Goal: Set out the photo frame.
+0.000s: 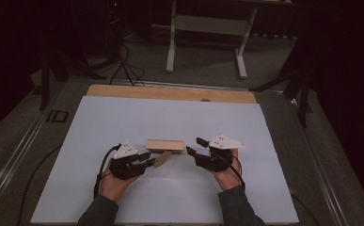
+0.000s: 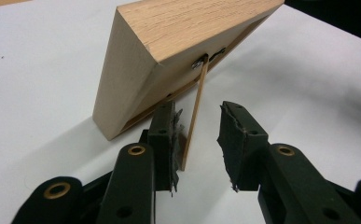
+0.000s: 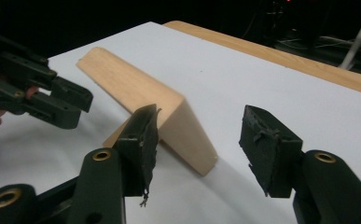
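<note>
A light wooden picture frame (image 1: 165, 144) leans back on a thin back stand (image 1: 162, 159) in the middle of the white sheet. My left gripper (image 1: 147, 158) reaches in from the left. In the left gripper view the stand (image 2: 194, 112) runs between its jaws (image 2: 199, 126), close against the left pad, with a clear gap to the right pad; the frame (image 2: 169, 51) slopes above. My right gripper (image 1: 194, 146) stands open at the frame's right end. In the right gripper view the frame's near end (image 3: 187, 135) lies just beyond the spread jaws (image 3: 199, 135), and the left gripper (image 3: 52, 102) shows farther off.
The white sheet (image 1: 170, 117) covers a wooden tabletop whose bare far edge (image 1: 170, 92) shows at the back. Beyond it stand a white table base (image 1: 205, 28) and dark cables (image 1: 123, 66) on the floor. Metal rails (image 1: 24, 141) border the table.
</note>
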